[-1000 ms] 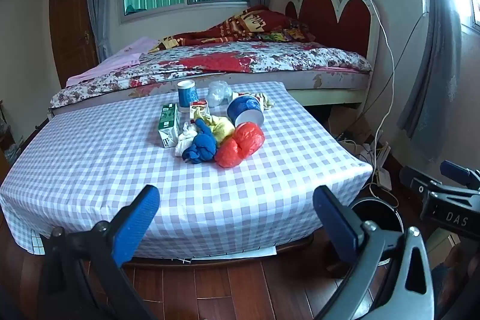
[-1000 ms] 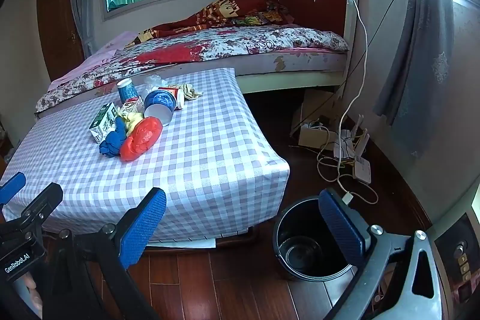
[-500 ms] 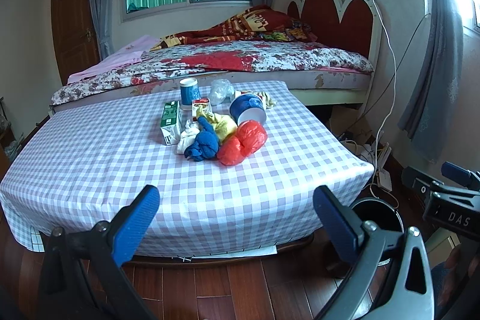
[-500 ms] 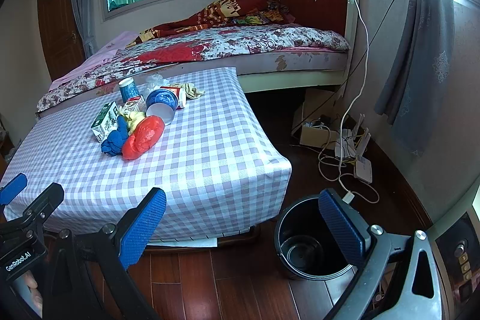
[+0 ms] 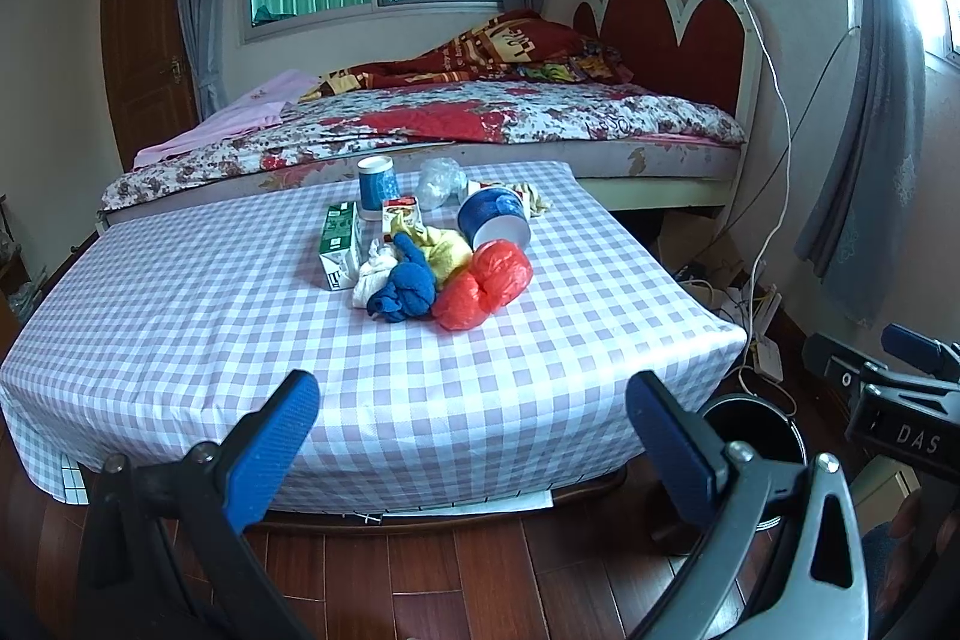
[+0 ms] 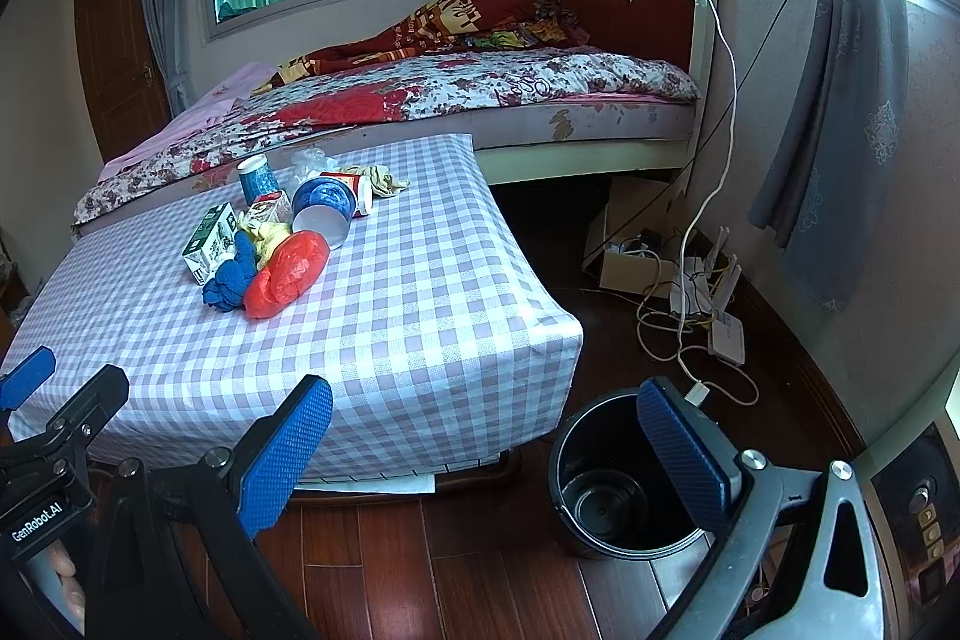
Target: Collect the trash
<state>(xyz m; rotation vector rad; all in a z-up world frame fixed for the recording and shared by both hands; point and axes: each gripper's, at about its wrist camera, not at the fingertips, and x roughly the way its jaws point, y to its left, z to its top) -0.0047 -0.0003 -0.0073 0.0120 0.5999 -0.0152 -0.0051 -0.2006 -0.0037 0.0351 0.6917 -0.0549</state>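
A heap of trash lies mid-table on the checked cloth: a red plastic bag, a blue crumpled bag, a yellow bag, a green-and-white carton, a tipped blue paper cup, an upright blue cup and clear plastic. The same red bag and carton show in the right wrist view. A black bin stands on the floor at the table's right corner. My left gripper and right gripper are open and empty, short of the table's front edge.
A bed with a floral cover runs behind the table. Cables, a cardboard box and a white router litter the floor at the right. Dark wooden floor lies in front. A grey curtain hangs at the right wall.
Both views have shifted slightly, with the table and trash sitting a little higher and nearer. Both grippers stay open and hold nothing.
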